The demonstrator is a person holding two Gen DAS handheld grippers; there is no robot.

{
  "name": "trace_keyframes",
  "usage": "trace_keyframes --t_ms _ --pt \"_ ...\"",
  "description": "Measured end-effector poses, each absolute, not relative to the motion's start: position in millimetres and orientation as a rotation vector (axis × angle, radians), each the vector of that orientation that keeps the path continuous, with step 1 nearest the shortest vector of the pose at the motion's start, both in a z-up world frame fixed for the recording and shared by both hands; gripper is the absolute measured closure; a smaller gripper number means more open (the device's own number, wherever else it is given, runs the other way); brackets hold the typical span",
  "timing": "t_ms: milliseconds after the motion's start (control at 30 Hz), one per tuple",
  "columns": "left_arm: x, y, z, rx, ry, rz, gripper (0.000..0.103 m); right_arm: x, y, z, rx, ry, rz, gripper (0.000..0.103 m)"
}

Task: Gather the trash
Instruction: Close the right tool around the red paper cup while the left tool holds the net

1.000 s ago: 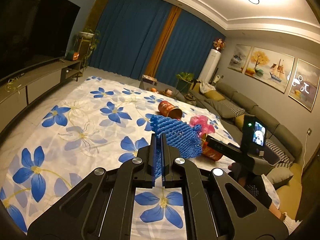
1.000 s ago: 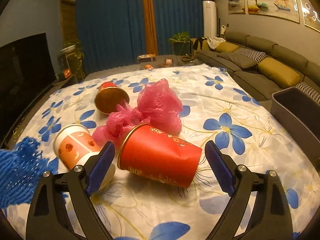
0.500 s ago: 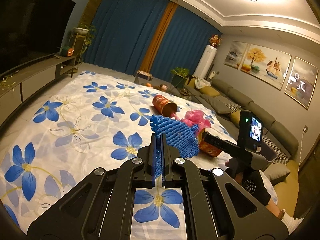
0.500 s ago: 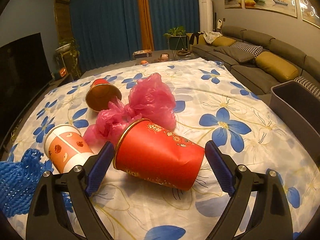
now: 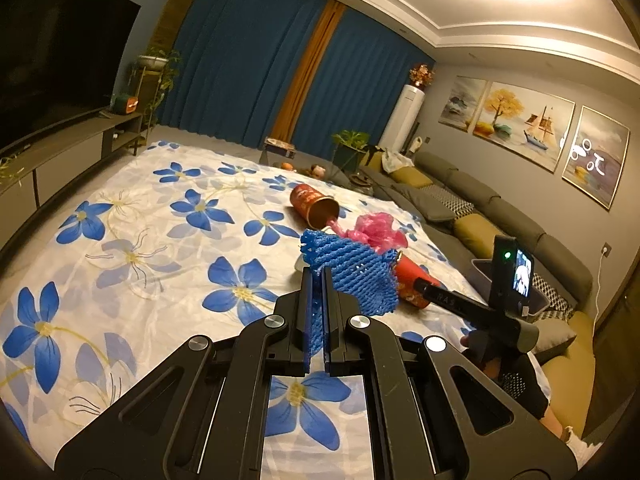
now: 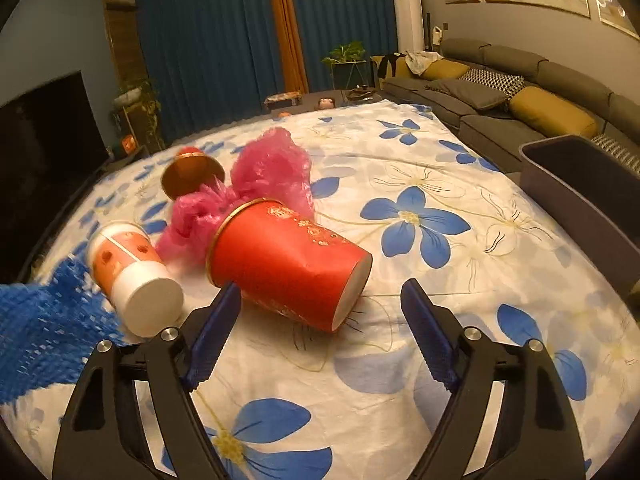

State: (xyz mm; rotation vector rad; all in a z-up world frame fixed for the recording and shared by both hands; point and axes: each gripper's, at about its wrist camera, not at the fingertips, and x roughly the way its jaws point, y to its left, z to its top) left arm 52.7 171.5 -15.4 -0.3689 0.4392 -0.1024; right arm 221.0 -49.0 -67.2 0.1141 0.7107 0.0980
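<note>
My left gripper (image 5: 319, 280) is shut on a blue foam net (image 5: 352, 272) and holds it above the flowered cloth. The net also shows at the left edge of the right wrist view (image 6: 44, 332). My right gripper (image 6: 320, 300) is open, its fingers either side of the base of a red paper cup (image 6: 288, 264) lying on its side. A white and orange cup (image 6: 132, 272) lies to its left, a pink plastic bag (image 6: 264, 176) behind it, and another red cup (image 6: 192, 172) further back. The right gripper shows in the left wrist view (image 5: 440, 300).
A grey bin (image 6: 588, 184) stands at the right edge of the cloth (image 6: 400, 152), before a grey sofa (image 6: 520, 84). A TV unit (image 5: 60, 152) runs along the left. Blue curtains and plants stand at the far end.
My right gripper has moved closer to the red cup, which now lies between the fingers. My left gripper has risen slightly with the blue net still held.
</note>
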Motion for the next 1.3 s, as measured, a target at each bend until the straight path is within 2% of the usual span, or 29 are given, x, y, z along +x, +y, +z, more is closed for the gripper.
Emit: trace_keyframes --t_ms 67,267,867,1300 --pt "51.9 169.8 -14.5 -0.367 0.437 -0.103 0.100 221.0 -50.8 -62.9 0.134 0.700 0.098 0.015" --pt "49.3 173.0 -16.0 -0.371 0.434 -0.092 0.100 232.2 -39.5 -56.0 0.144 0.700 0.090 0.010" --pt "51.9 181.6 -24.4 -0.398 0.448 -0.111 0.100 265.4 -23.6 -64.5 0.116 0.727 0.006 0.010" --pt "50.3 175.1 -21.3 -0.392 0.446 -0.133 0.100 235.8 -53.1 -62.2 0.085 0.722 0.099 0.011"
